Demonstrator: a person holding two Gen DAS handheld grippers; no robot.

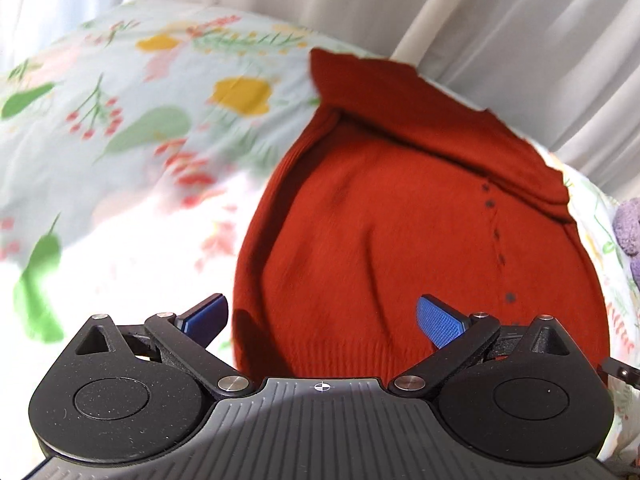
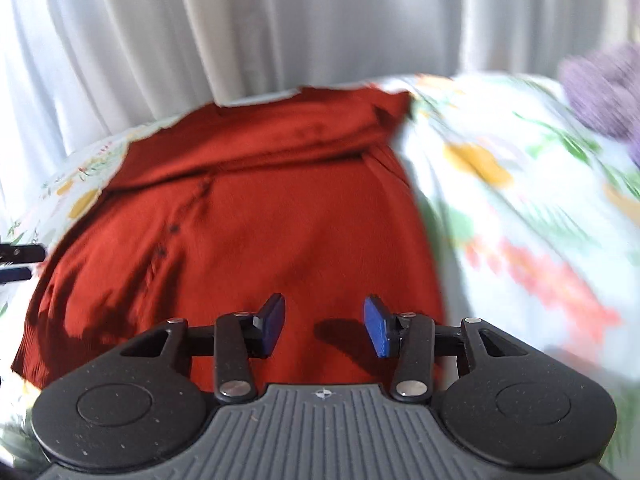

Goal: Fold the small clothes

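Note:
A rust-red knit cardigan (image 1: 400,220) with a row of dark buttons lies spread on a floral bedsheet (image 1: 140,120), its far part folded over. My left gripper (image 1: 322,320) hangs above the garment's near ribbed hem, jaws wide apart, nothing between the blue pads. In the right wrist view the same cardigan (image 2: 260,200) fills the middle. My right gripper (image 2: 325,326) is above its near right part, blue pads apart with only cloth below them. The left gripper's fingertips (image 2: 20,260) show at that view's left edge.
White curtains (image 2: 280,20) hang behind the bed's far edge, with a white pole (image 1: 424,20) among them. A purple fuzzy item (image 2: 604,92) lies on the sheet to the right of the cardigan. Bare floral sheet (image 2: 520,220) stretches on both sides of the garment.

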